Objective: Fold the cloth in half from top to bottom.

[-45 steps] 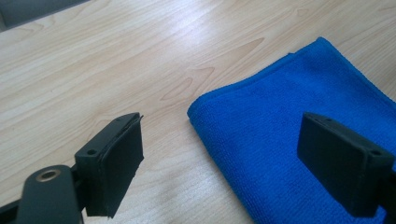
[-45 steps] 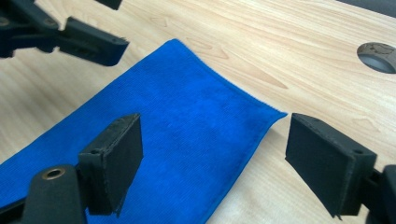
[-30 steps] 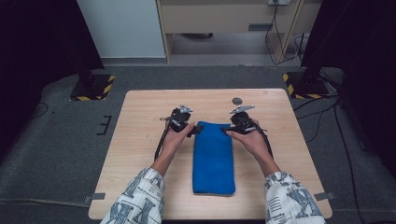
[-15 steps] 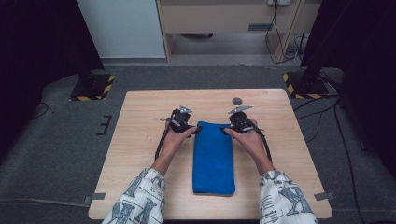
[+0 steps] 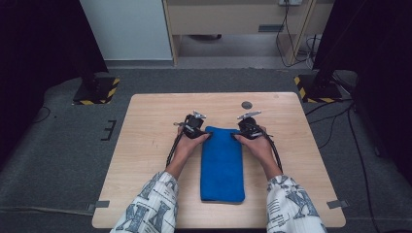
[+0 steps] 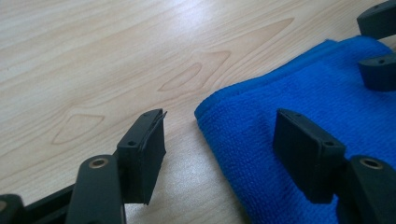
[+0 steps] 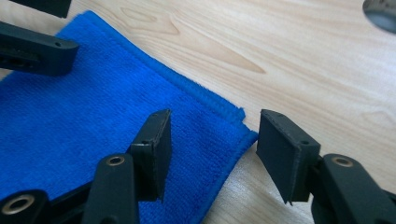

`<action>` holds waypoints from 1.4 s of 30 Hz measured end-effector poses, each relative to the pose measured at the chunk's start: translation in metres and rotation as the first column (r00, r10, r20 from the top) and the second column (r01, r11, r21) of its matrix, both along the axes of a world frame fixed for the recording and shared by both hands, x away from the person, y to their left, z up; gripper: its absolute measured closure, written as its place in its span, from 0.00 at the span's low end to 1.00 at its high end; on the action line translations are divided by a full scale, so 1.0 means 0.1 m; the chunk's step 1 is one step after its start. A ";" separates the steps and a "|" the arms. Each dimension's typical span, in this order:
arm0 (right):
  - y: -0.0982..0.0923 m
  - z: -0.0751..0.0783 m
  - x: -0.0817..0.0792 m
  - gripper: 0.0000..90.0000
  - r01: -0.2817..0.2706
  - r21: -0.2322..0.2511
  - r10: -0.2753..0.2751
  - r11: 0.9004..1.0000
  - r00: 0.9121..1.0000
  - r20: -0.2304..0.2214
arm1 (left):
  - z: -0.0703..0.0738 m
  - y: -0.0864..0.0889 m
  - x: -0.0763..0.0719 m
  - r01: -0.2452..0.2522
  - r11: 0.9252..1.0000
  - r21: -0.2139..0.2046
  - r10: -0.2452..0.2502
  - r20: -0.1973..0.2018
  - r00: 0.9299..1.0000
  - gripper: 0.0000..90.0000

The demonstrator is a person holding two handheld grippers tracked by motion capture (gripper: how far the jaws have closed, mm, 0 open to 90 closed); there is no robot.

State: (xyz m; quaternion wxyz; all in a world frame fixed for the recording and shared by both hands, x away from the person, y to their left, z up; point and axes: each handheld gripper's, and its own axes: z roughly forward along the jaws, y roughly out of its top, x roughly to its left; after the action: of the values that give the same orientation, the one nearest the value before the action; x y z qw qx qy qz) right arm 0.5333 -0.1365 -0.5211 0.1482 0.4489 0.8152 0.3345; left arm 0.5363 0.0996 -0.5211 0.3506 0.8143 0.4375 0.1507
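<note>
From the high view, a folded blue terry-cloth towel (image 5: 222,164) lies lengthwise on the light wooden table (image 5: 145,145), its far short edge between the two grippers. The left gripper (image 5: 198,133) sits at the towel's far left corner and the right gripper (image 5: 240,136) at its far right corner, each held by a hand in a patterned sleeve (image 5: 150,206). A small dark round disc (image 5: 247,105) lies on the table beyond the right gripper.

In the left gripper view, the left gripper (image 6: 219,135) straddles the towel's (image 6: 303,107) corner: one jaw stands over bare wood just outside the hemmed edge, the other over the cloth. The jaws have just been closing, yet a clear gap remains and neither pad presses the fabric. The right gripper's fingertips (image 6: 378,72) show farther off, over the opposite corner.

In the right gripper view, the right gripper (image 7: 212,140) likewise brackets the towel's (image 7: 93,121) corner, one jaw above the cloth, the other above the wood beside it. These jaws too have just been closing and stand half apart, gripping nothing yet. The left gripper's fingertips (image 7: 37,51) lie beyond, over the towel.
</note>
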 end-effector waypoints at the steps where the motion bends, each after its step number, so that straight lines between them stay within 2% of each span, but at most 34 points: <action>1: 0.00 0.00 0.00 0.49 0.000 0.000 0.000 1.000 1.000 0.000 | 0.00 0.00 0.00 0.000 1.000 0.000 0.000 0.000 1.000 0.38; 7: 0.07 -0.06 0.00 0.46 0.015 0.003 -0.015 1.000 1.000 -0.003 | -0.04 0.00 0.01 -0.005 1.000 0.015 0.006 -0.012 1.000 0.39; 11: 0.12 -0.07 0.00 0.45 -0.001 0.004 0.001 1.000 1.000 0.006 | -0.07 -0.01 0.02 -0.006 1.000 0.022 0.006 -0.011 1.000 0.41; 13: 0.16 -0.05 0.00 0.53 -0.016 -0.015 0.016 1.000 1.000 -0.002 | -0.07 -0.01 0.03 -0.007 1.000 0.025 0.007 -0.009 1.000 0.44; 14: 0.16 -0.05 0.00 0.53 -0.016 -0.015 0.016 1.000 1.000 -0.002 | -0.06 -0.01 0.02 -0.005 1.000 0.028 0.005 -0.008 1.000 0.44; 15: 0.19 -0.04 0.01 0.58 -0.021 -0.023 0.021 1.000 1.000 -0.008 | -0.06 -0.02 0.01 0.005 1.000 0.026 -0.005 -0.011 1.000 0.48; 17: 0.20 -0.03 0.01 0.60 -0.029 -0.026 0.029 0.999 0.999 -0.015 | -0.05 -0.03 0.01 0.009 1.000 0.021 -0.008 -0.018 1.000 0.52; 21: 0.23 -0.01 0.01 0.68 -0.046 -0.034 0.045 0.998 0.999 -0.028 | -0.03 -0.05 -0.02 0.031 0.999 0.023 -0.030 -0.035 0.999 0.67; 22: 0.23 -0.01 0.01 0.77 -0.057 -0.023 0.056 0.998 0.998 -0.038 | -0.03 -0.08 -0.03 0.047 0.998 0.032 -0.046 -0.031 0.998 0.73; 23: 0.23 -0.01 0.01 0.77 -0.057 -0.023 0.056 0.998 0.998 -0.038 | -0.03 -0.08 -0.03 0.047 0.998 0.032 -0.046 -0.031 0.998 0.75; 24: 0.24 -0.01 0.00 0.82 -0.068 -0.020 0.067 0.997 0.997 -0.040 | -0.03 -0.08 -0.04 0.055 0.998 0.034 -0.054 -0.028 0.998 0.75; 26: 0.27 0.00 -0.02 0.88 -0.091 -0.036 0.090 0.995 0.995 -0.029 | -0.03 -0.09 -0.07 0.057 0.998 0.018 -0.056 -0.032 0.998 0.84; 28: 0.28 0.00 -0.03 0.92 -0.097 -0.037 0.096 0.995 0.995 -0.030 | -0.04 -0.09 -0.09 0.059 0.998 0.011 -0.059 -0.029 0.998 0.89; 34: 0.29 0.01 -0.05 0.94 -0.124 -0.045 0.123 0.991 0.992 -0.026 | -0.02 -0.07 -0.12 0.049 0.999 0.004 -0.049 -0.032 0.998 0.93; 36: 0.29 0.02 -0.06 0.94 -0.126 -0.045 0.125 0.991 0.992 -0.023 | 0.01 -0.07 -0.14 0.051 0.999 0.006 -0.051 -0.020 0.999 0.93; 37: 0.28 0.05 -0.07 0.94 -0.128 -0.038 0.128 0.991 0.992 -0.003 | 0.05 -0.06 -0.15 0.047 0.999 0.005 -0.047 -0.011 0.999 0.93; 42: 0.26 0.13 -0.13 0.94 -0.121 -0.011 0.121 0.993 0.992 0.026 | 0.14 -0.03 -0.18 0.037 0.999 -0.019 -0.037 0.012 0.999 0.93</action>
State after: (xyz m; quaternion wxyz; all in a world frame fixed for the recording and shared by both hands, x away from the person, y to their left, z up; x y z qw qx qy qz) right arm 0.5199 -0.1107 -0.5085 0.1404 0.3935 0.8405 0.3450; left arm 0.5180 0.0962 -0.5075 0.3637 0.8178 0.4218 0.1448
